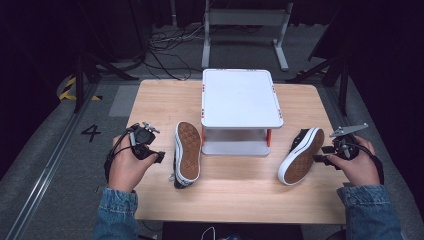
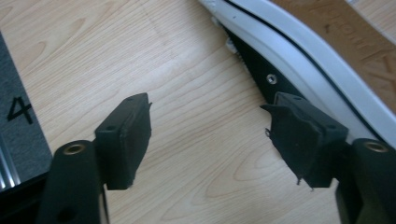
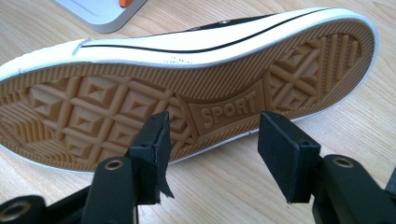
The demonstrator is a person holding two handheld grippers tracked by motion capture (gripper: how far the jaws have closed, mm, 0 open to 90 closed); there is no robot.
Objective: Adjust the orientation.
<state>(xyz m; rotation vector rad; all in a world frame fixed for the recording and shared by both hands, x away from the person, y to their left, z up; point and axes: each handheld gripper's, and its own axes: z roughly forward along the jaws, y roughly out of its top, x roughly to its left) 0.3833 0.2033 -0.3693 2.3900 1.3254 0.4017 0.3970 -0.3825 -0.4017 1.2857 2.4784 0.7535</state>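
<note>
Where the person's hands rest at the near corners of the wooden table (image 1: pixel 230 200), each bears one gripper.

Left gripper (image 1: pixel 159 156): jaws spread wide, nothing between the pads; in the left gripper view (image 2: pixel 210 140) they frame bare wood, the right-hand pad just beside the black upper of the left shoe.

Right gripper (image 1: pixel 318 159): jaws likewise wide apart and empty; in the right gripper view (image 3: pixel 212 154) they face the tan sole of the right shoe, close to its white rim, contact not determinable.

Left shoe (image 1: pixel 187 154): black canvas sneaker, white rubber band, tan patterned sole; lying on its side, sole turned up, left of centre.

Right shoe (image 1: pixel 301 156): matching sneaker, on its side, sole towards the right gripper, the word SPORT moulded in the sole (image 3: pixel 229 108).

White two-tier stand (image 1: pixel 241 97): orange posts; at the far middle of the table, between the two shoes and behind them.

Floor marking "4" (image 1: pixel 90 132): left of the table.
</note>
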